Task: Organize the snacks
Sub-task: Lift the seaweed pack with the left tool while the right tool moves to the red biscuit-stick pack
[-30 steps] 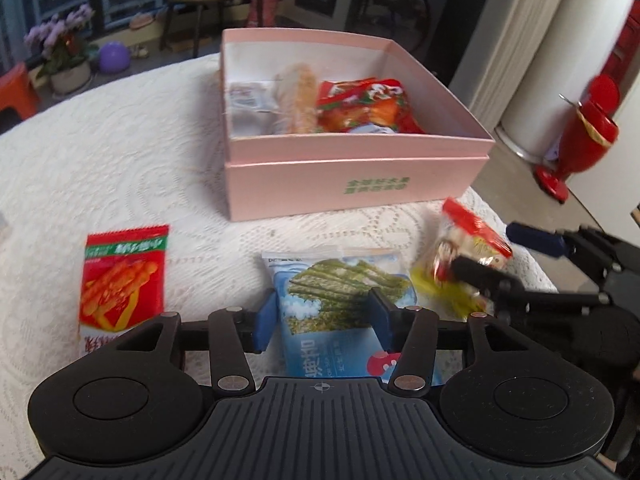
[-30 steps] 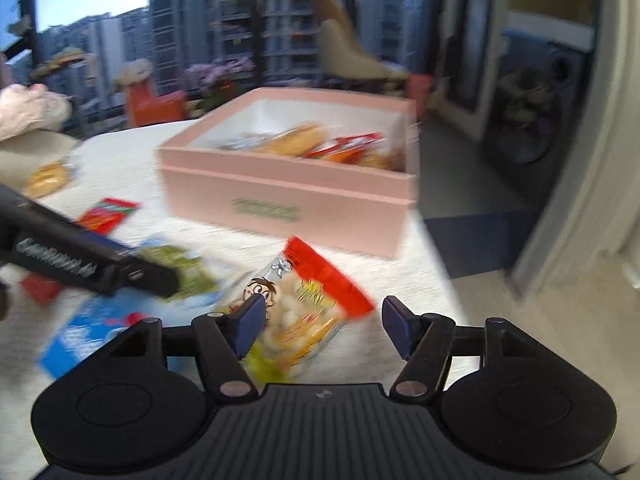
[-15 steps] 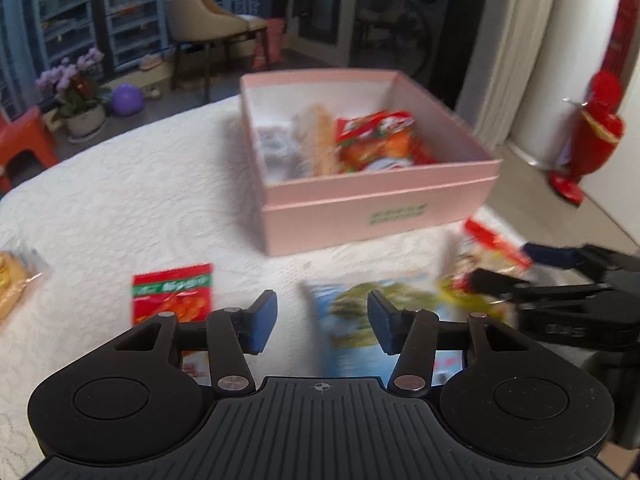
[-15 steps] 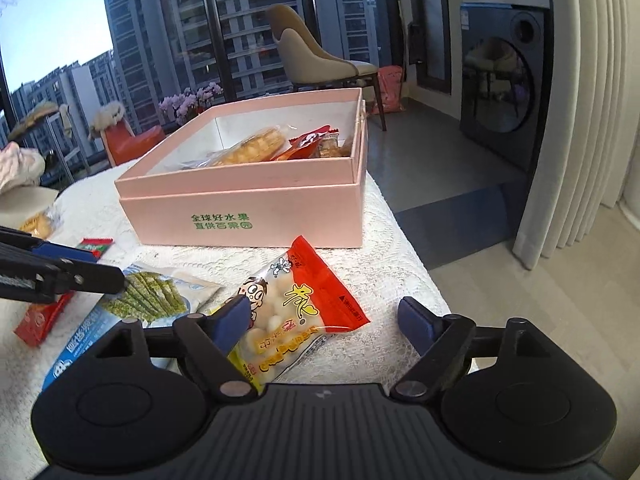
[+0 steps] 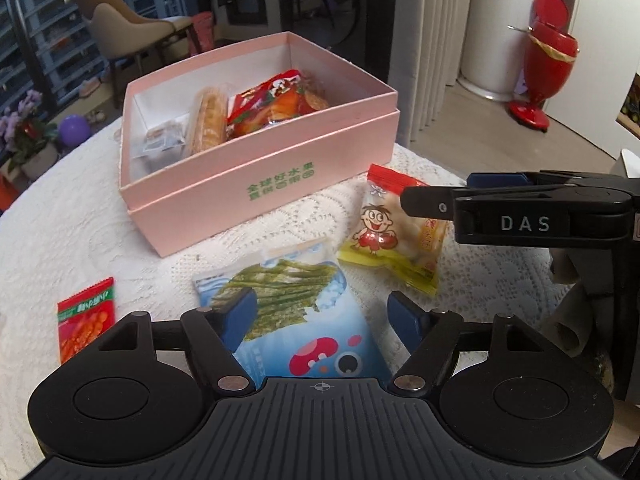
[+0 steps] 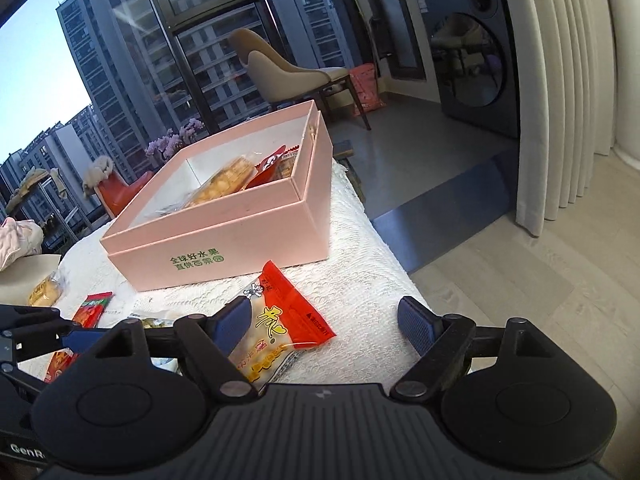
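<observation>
Since a second ago both pairs of jaws have just been opening, each with a packet between but ungripped. The left gripper (image 5: 322, 314) stands wide over the blue seaweed packet (image 5: 304, 320); a small red packet (image 5: 85, 318) lies left of it. The right gripper (image 6: 326, 322), wide too, straddles the red-and-yellow snack bag (image 6: 280, 328). The pink box (image 5: 256, 184) sits beyond both.

Beige chair (image 6: 288, 76) by windows (image 6: 120, 60); curtain (image 6: 560, 92) over wood floor (image 6: 540, 288).

Pink box (image 5: 256, 184) open, snacks inside. Near it, flat on counter (image 5: 72, 220): seaweed pack (image 5: 296, 308), red-yellow pack (image 5: 396, 236), red sachet (image 5: 84, 316).
</observation>
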Motion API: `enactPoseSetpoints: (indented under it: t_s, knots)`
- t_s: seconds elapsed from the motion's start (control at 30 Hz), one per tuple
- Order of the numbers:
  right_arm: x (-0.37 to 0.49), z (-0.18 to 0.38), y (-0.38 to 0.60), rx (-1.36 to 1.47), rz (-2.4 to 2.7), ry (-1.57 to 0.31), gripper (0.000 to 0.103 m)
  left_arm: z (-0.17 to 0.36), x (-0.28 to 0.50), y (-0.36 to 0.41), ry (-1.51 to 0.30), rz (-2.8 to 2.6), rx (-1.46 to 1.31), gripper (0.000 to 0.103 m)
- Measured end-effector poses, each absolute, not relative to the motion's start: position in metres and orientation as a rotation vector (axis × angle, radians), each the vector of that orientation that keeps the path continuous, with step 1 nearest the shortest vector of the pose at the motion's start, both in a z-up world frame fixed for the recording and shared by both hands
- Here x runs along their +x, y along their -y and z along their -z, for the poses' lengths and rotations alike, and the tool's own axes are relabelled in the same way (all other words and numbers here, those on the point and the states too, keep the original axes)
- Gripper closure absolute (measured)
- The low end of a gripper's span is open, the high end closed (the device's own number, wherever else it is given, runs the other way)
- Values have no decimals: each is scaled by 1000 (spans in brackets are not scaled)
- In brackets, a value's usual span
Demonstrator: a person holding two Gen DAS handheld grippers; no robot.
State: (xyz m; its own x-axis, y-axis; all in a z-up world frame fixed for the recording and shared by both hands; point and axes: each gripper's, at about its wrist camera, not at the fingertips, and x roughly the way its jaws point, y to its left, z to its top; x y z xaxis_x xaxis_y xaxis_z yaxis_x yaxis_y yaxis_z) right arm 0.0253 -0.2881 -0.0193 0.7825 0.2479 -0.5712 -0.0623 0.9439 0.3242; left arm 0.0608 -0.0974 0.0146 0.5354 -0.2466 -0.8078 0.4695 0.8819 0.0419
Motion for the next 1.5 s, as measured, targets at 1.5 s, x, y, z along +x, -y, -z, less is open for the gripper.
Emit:
enactPoseSetpoints:
  t_s: [1.5]
  knots:
    - [28,20,278,258,-155,-654,20,-11,97,45,-1021,368,165,13]
